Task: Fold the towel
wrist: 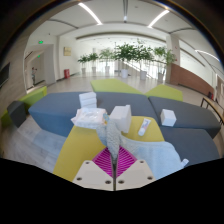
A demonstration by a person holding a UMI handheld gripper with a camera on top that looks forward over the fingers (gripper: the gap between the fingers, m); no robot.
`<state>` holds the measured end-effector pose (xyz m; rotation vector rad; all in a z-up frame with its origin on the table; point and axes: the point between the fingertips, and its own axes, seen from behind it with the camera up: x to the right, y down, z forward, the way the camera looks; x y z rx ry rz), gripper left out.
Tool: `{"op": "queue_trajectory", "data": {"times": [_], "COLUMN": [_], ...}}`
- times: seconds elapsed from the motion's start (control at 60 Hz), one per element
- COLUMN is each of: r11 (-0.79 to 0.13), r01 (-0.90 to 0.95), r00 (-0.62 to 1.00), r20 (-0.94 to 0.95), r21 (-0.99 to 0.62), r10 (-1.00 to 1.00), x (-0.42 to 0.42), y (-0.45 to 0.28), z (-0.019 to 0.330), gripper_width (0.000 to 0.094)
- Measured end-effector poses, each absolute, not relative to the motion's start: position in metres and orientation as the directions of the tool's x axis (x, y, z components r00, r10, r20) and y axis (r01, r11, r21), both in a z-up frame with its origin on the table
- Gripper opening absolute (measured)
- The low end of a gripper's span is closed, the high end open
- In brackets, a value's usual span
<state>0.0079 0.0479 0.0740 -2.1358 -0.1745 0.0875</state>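
Observation:
A white towel (119,124) hangs bunched in a narrow strip that rises from between my fingers and widens above them. My gripper (114,153) is shut on that strip, and its magenta pads (101,162) press in on it from both sides. Below the fingers lies a yellow cushion section (84,150) of a large seat. The part of the towel inside the jaws is hidden.
A crumpled white cloth (88,118) lies just beyond the fingers to the left, with a white box (88,100) behind it. To the right are a small white bottle (145,127) and a white cube (168,117) on grey cushions (60,112). Potted plants (125,53) line the far hall.

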Motion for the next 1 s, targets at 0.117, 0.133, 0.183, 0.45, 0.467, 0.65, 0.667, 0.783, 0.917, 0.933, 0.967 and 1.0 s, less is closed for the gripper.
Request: {"op": "queue_trajectory", "data": {"times": [0.117, 0.133, 0.183, 0.45, 0.467, 0.65, 0.667, 0.783, 0.917, 0.933, 0.967, 1.0], "r11": [-0.504, -0.503, -0.516, -0.658, -0.661, -0.669, -0.67, -0.673, -0.648, -0.642, -0.63, -0.617], "r01": [-0.019, -0.03, -0.054, -0.07, -0.067, 0.018, 0.024, 0.026, 0.064, 0.069, 0.081, 0.093], "r00": [0.999, 0.999, 0.998, 0.993, 0.994, 0.984, 0.984, 0.993, 0.997, 0.997, 0.996, 0.995], "r20": [-0.039, -0.041, -0.038, 0.008, 0.009, 0.131, 0.137, 0.099, 0.075, 0.079, 0.087, 0.093], "r21": [-0.864, -0.864, -0.855, -0.75, -0.747, -0.743, -0.742, -0.739, -0.759, -0.764, -0.773, -0.781], "r10": [0.029, 0.011, -0.042, -0.115, -0.112, -0.119, -0.117, -0.07, 0.01, 0.013, 0.022, 0.033], "x": [0.092, 0.104, 0.141, 0.213, 0.212, 0.235, 0.235, 0.218, 0.186, 0.181, 0.174, 0.165], "y": [0.049, 0.049, 0.047, 0.038, 0.037, 0.026, 0.025, 0.002, -0.047, -0.052, -0.067, -0.08], "z": [0.11, 0.11, 0.104, 0.001, 0.002, 0.029, 0.033, 0.059, 0.104, 0.109, 0.121, 0.13], "gripper_width": [0.0011, 0.0012, 0.0014, 0.0043, 0.0072, 0.0822, 0.0847, 0.0846, 0.0848, 0.0847, 0.085, 0.0851]}}
